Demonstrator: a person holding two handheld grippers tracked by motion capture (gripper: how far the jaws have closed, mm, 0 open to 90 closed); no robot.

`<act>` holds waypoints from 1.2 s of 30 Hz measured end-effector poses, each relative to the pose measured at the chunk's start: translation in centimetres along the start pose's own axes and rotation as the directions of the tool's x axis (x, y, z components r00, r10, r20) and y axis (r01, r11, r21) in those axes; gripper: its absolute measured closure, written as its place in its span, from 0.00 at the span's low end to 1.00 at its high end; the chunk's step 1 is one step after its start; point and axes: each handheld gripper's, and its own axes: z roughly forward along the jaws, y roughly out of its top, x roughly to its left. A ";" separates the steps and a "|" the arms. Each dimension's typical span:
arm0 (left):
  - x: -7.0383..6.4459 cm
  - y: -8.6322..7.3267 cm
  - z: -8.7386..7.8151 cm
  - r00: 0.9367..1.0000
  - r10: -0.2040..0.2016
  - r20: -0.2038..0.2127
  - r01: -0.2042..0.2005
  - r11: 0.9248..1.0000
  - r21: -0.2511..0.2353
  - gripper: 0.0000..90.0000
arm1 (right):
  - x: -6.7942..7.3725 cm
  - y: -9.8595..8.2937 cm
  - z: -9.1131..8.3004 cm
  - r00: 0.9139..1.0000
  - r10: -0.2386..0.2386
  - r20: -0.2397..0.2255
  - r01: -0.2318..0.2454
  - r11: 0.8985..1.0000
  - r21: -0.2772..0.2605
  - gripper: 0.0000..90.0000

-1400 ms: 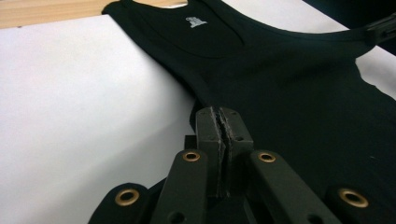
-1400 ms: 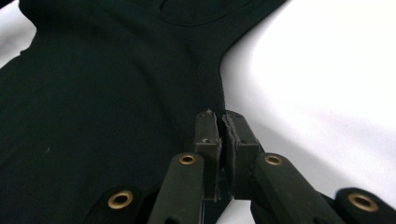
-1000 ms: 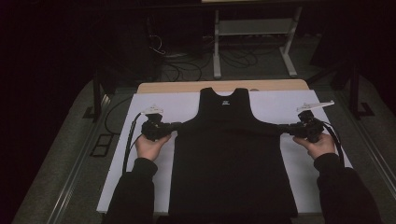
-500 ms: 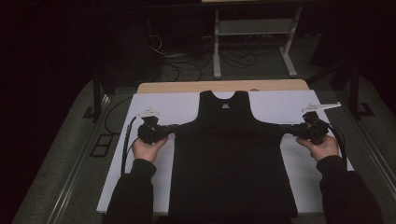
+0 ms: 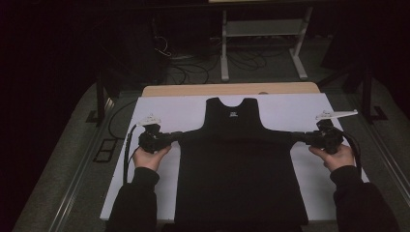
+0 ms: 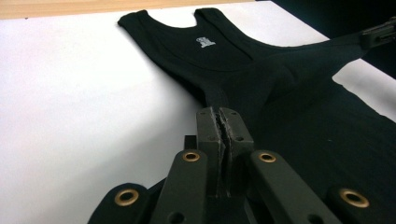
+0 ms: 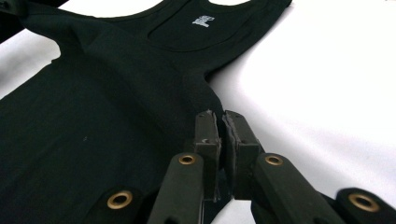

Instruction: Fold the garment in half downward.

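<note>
A black sleeveless top (image 5: 239, 169) lies flat on the white table cover (image 5: 159, 108), neck away from me, with a small white label (image 6: 204, 42) inside the collar. My left gripper (image 5: 175, 136) is shut on the cloth at the top's left underarm corner, and the jaws pinch the fabric (image 6: 218, 95) tight. On the other side my right gripper (image 5: 296, 137) is shut on the right underarm corner (image 7: 205, 100). The cloth between the two corners is stretched outward into points.
A wooden table edge (image 5: 227, 89) runs behind the white cover. Beyond it stand a white metal frame (image 5: 263, 34) and loose cables (image 5: 186, 67) on the dark floor. A black cable (image 5: 126, 150) trails from the left gripper.
Both grippers have drawn a little farther apart, the right one most, pulling the top's sides outward. The grips stay the same.
</note>
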 end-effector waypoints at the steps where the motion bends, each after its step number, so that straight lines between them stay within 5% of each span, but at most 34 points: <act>1: -0.1 -0.1 -0.2 1.000 0.003 0.001 -0.003 1.000 0.005 0.96 | 0.0 -0.1 0.0 1.000 -0.001 0.001 0.001 1.000 0.000 0.92; 36: -1.7 -3.4 -1.7 0.999 -0.033 0.009 0.032 0.996 0.089 0.96 | 1.2 -2.7 -0.7 1.000 0.016 -0.009 -0.016 0.998 0.069 0.92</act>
